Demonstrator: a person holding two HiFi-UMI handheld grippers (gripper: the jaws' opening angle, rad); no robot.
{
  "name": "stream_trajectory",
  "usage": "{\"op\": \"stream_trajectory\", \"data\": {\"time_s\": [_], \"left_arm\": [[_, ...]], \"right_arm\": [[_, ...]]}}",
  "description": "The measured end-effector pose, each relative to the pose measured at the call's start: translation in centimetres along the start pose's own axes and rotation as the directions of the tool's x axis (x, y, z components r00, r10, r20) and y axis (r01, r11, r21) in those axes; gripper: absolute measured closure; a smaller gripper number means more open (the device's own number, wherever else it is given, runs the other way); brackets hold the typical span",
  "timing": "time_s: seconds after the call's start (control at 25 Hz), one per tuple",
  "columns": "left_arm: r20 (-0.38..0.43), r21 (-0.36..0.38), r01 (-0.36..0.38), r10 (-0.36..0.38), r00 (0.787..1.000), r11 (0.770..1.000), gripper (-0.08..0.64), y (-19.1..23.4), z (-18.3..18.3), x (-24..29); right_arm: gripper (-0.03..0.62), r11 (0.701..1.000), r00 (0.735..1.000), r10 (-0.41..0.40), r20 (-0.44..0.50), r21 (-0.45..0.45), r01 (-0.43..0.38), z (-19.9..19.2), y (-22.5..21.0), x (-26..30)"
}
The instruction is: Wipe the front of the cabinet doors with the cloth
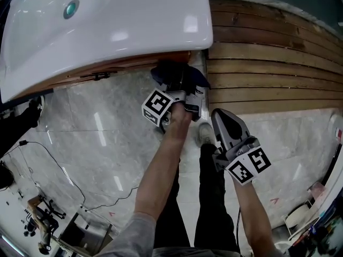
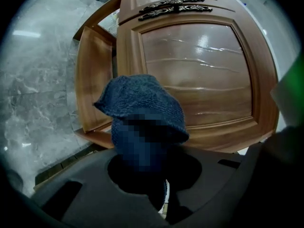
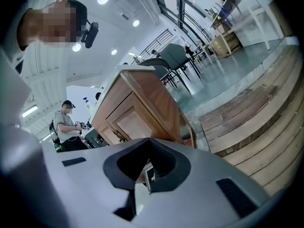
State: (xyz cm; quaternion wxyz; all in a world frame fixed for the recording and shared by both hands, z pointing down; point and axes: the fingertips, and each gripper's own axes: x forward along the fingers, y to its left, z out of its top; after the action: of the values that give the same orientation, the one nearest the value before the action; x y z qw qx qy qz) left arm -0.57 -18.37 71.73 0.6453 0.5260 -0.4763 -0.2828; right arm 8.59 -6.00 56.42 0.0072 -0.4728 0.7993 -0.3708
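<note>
A dark blue knitted cloth is bunched in my left gripper, which is shut on it. The cloth hangs in front of the lower part of the brown wooden cabinet door; I cannot tell whether it touches the wood. Black ornate handles sit at the door's top. In the head view the left gripper holds the cloth against the cabinet front under the white basin. My right gripper hangs lower right, away from the cabinet, shut and empty.
Wooden plank steps lie right of the cabinet. The floor is grey marble, with a thin black cable across it. The person's legs and shoe stand below the grippers. Another person stands far off, beyond the cabinet.
</note>
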Motion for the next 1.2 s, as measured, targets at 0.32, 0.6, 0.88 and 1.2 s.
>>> {"op": "stream_trajectory", "data": {"time_s": [0.32,0.6,0.88,1.2], "left_arm": [[-0.011,0.012,-0.023,0.023,1.000,1.000,0.511,1.2,-0.3,0.3],[-0.031,0.020,-0.022,0.023,0.999,1.000,0.511,0.8,-0.4,-0.1],[-0.082,0.063,-0.007,0.012,0.997,0.998,0.511,-1.5,-1.3,-2.7],[-0.115,0.135,0.003,0.013,0.993,0.991,0.511,-3.8,-1.8,-6.6]], "right_arm": [[0.581,1.000,1.000,-0.010,-0.004,0.005,0.010,-0.1,-0.6,-0.3],[0.581,1.000,1.000,-0.007,-0.002,0.012,0.007,0.0,-0.8,-0.2],[0.581,1.000,1.000,0.018,0.002,0.023,-0.018,0.5,0.8,-0.4],[0.581,0.999,0.999,0.052,0.000,0.016,-0.052,1.5,2.9,-0.8]]}}
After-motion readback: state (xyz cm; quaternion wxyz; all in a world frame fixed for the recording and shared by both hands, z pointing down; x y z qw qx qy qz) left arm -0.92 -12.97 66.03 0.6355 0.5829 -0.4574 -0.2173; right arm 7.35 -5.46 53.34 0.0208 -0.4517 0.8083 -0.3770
